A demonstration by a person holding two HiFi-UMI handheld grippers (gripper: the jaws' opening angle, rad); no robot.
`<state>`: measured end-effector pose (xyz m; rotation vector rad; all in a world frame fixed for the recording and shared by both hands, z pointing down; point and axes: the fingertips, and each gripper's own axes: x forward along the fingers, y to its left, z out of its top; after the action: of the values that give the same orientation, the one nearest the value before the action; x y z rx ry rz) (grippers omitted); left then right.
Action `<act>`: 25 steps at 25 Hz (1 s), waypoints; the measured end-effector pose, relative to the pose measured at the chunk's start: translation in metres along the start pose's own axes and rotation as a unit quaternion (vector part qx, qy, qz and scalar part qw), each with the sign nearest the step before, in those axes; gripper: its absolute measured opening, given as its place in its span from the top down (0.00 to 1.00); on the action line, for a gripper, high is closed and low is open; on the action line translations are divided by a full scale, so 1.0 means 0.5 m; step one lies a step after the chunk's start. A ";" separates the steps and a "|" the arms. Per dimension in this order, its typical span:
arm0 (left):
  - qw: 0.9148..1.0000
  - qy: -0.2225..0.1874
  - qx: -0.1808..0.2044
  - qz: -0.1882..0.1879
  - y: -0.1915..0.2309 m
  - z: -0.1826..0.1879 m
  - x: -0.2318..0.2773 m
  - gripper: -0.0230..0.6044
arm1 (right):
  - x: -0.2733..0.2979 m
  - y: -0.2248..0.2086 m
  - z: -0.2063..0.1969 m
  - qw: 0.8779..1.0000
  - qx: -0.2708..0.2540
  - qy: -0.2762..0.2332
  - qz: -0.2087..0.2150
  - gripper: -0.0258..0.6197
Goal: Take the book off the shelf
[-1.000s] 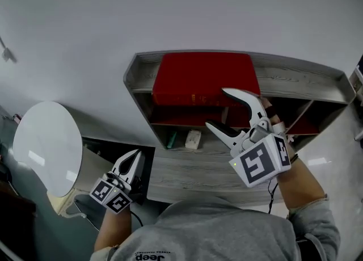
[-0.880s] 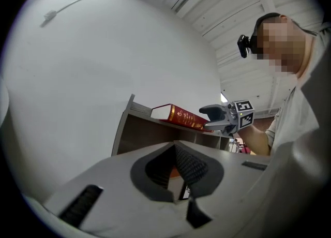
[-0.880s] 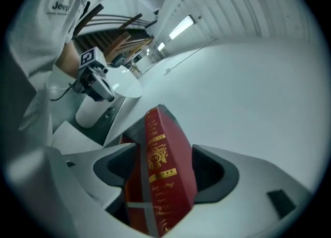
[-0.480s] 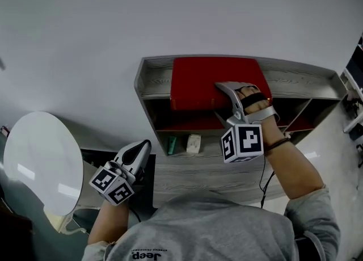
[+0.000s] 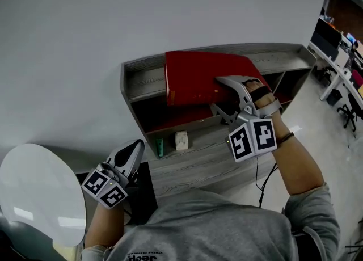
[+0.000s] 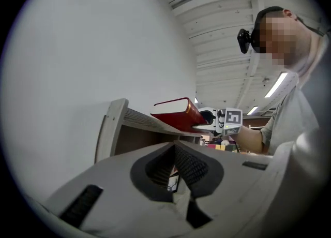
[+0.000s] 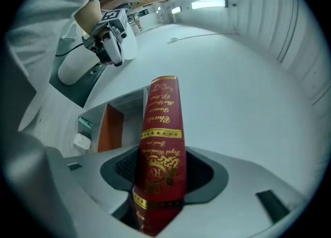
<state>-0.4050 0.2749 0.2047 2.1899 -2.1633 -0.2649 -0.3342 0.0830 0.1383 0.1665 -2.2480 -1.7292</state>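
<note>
A round, smooth white tabletop (image 5: pixel 39 197) fills the head view at eight o'clock. Just to its three o'clock, the left gripper (image 5: pixel 138 144) hangs over a flat black panel (image 5: pixel 144 189). Its pale, tapered jaws are together at the tips with nothing between the dark ribbed pads (image 6: pixel 189 164).

Toward twelve o'clock stands the shelf (image 5: pixel 142 75), made of grey boards with a streaky wood grain, an angled end at the left and a reddish-brown lining inside its open compartments. In the lower compartment, at the shelf's seven o'clock, a small green object (image 5: pixel 160 146) stands just beside a small white boxy one (image 5: pixel 181 139).

The book (image 5: pixel 195 75), a thick red hardback with a smooth cover, lies on the shelf's top board. Its rounded spine (image 7: pixel 161 133) carries gold lettering, ornament and dotted bands.

At three o'clock of the book, the right gripper (image 5: pixel 215 92) has just been closing. One curved jaw sits over the cover and one beneath, with the ribbed pads clamped on the spine end.
</note>
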 end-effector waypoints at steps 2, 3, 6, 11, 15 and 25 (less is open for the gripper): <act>0.999 0.004 0.001 -0.038 -0.024 0.003 0.027 0.92 | -0.051 -0.016 -0.022 0.999 0.006 0.026 -0.018 0.58; 0.998 0.007 0.001 -0.058 -0.038 0.002 0.043 0.92 | -0.076 -0.023 -0.037 0.999 0.011 0.042 -0.025 0.58; 0.993 0.015 -0.002 -0.117 -0.083 -0.011 0.094 0.92 | -0.148 -0.030 -0.093 0.994 0.022 0.095 -0.043 0.58; 0.978 0.034 -0.005 -0.204 -0.178 -0.056 0.184 0.92 | -0.276 -0.001 -0.211 0.978 0.044 0.193 -0.059 0.58; 0.960 0.052 -0.005 -0.273 -0.268 -0.107 0.270 0.92 | -0.369 0.043 -0.316 0.960 0.062 0.267 -0.063 0.58; 0.934 0.097 -0.012 -0.342 -0.440 -0.255 0.484 0.92 | -0.480 0.143 -0.577 0.929 0.098 0.351 -0.059 0.58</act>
<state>-0.1664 0.0275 0.2752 2.7353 -1.2265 -0.0869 -0.0122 -0.0995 0.2340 0.8356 -1.8703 -1.2063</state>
